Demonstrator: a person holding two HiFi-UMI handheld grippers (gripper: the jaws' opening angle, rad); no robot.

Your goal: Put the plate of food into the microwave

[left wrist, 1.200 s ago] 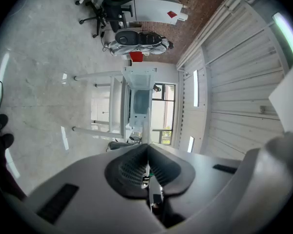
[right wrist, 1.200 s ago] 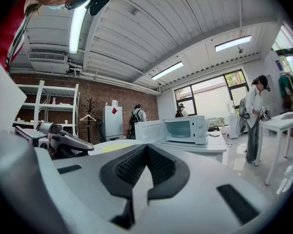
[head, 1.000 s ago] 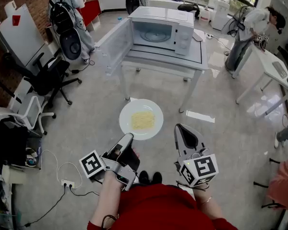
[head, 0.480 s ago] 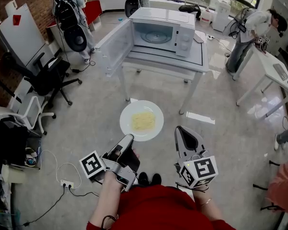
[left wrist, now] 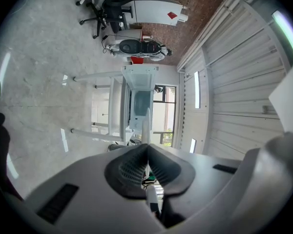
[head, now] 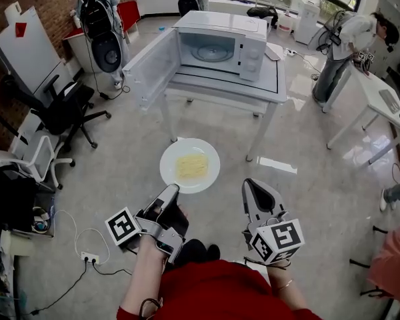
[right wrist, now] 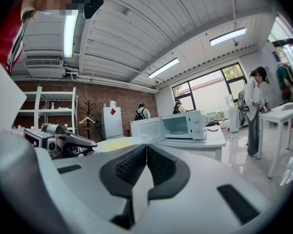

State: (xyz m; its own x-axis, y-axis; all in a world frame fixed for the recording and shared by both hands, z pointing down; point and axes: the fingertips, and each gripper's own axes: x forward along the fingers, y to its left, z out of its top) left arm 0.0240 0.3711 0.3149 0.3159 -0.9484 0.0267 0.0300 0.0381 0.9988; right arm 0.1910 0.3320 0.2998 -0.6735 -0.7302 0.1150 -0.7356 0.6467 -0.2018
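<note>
Pinching round white plate (head: 190, 166), left tool (head: 174, 189)

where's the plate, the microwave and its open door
plate (head: 213, 160): head view, bare right rim beside the food
microwave (head: 221, 23): head view, top panel
microwave door (head: 150, 69): head view, middle of the open door

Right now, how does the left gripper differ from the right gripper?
The left gripper is shut on the rim of the plate; the right gripper is shut on nothing. The left gripper slants inward; the right gripper points straight ahead. Both have their jaws together.
</note>
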